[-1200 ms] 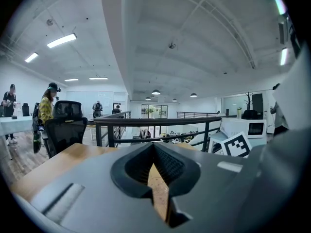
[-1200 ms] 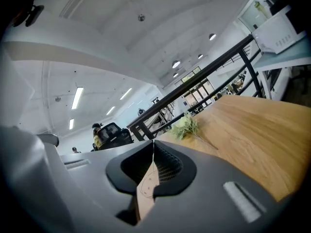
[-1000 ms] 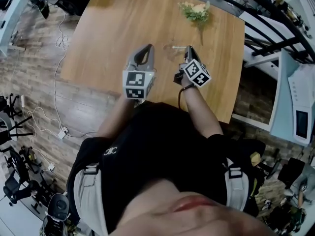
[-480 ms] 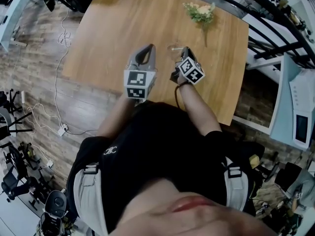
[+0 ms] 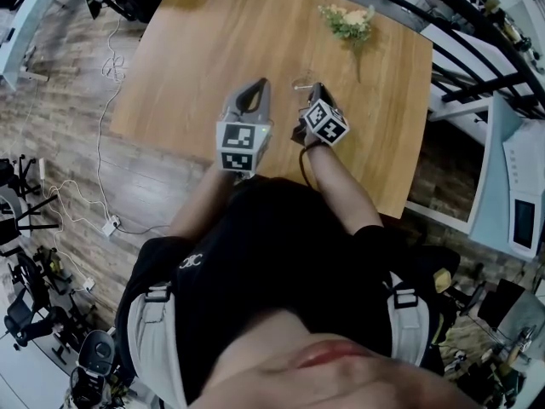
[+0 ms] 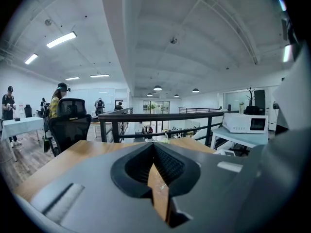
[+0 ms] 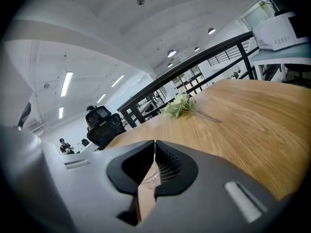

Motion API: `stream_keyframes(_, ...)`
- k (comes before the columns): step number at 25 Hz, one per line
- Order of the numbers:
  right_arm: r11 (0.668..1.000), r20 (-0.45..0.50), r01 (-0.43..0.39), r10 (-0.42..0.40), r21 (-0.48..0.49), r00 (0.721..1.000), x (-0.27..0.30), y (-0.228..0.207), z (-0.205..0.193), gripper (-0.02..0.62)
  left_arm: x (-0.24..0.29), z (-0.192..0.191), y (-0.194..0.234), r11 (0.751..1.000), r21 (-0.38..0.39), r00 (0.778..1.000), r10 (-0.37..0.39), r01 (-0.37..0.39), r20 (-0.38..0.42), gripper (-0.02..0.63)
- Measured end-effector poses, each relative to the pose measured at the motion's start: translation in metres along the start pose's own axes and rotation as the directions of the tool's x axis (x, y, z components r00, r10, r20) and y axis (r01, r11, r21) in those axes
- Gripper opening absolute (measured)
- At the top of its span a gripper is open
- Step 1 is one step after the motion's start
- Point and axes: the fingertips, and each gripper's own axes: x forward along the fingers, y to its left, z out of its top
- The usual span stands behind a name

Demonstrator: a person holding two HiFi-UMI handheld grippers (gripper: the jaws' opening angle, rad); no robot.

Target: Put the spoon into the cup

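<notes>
Left claw (image 5: 254, 92) sits near the middle of the head view, over the near part of the counter (image 5: 196, 49). In its own view (image 6: 153, 144) the jaws are clenched tip to tip on nothing, with only bare wood showing in the gap below the tips. Right claw (image 5: 317, 89) is just to the right of it. Its jaws are also pressed together (image 7: 155, 142), and no handle shows between them.

A clear cup (image 5: 301, 83) stands just beside the right claw's tip, a little above centre in the head view. What looks like its glass rim (image 7: 149, 176) appears through the gap under the shut tips in the right gripper view. Flowers (image 5: 347, 21) lie well apart, at the upper right of the counter.

The spoon cannot be made out in any view. It may lie beside the cup, hidden behind the right claw, but that is only a guess.

The step in hand looks like the approach, with nothing picked up yet. Next, the right claw would need to release its jaws, find the spoon's handle and close on it squarely. Then it must lift the spoon clear of the rim without knocking the light glass over.
</notes>
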Motion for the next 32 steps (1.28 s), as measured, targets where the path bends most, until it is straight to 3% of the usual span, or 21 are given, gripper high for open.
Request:
stream_keyframes(4, 1.000, -0.025, 0.012, -0.012, -0.018, 1.000, 0.004, -0.002, -0.007, -0.006, 0.002, -0.001, 0.004, 1.000, -0.001, 1.000, 0.003, -0.003, -0.004, 0.012)
stream_keyframes(16, 0.999, -0.065, -0.037, 0.036, -0.022, 0.997, 0.000, 0.001, -0.014, 0.132, 0.000, 0.000, -0.001, 1.000, 0.010, 1.000, -0.014, 0.014, 0.001, 0.012)
stream_keyframes(26, 0.997, -0.064, -0.046, 0.042, -0.068, 0.997, -0.018, -0.006, -0.011, 0.176, 0.006, 0.003, -0.016, 0.998, 0.017, 0.999, -0.053, 0.052, 0.010, 0.012)
stream_keyframes(29, 0.995, -0.054, -0.052, 0.048, -0.090, 0.997, -0.025, -0.008, -0.004, 0.176, 0.010, 0.002, -0.022, 0.997, 0.017, 0.997, -0.071, 0.071, 0.010, 0.012)
stream_keyframes(32, 0.990, -0.051, -0.073, 0.068, -0.121, 0.996, -0.034, -0.008, 0.004, 0.107, 0.013, 0.002, -0.029, 0.996, 0.013, 0.996, -0.090, 0.090, 0.012, 0.012)
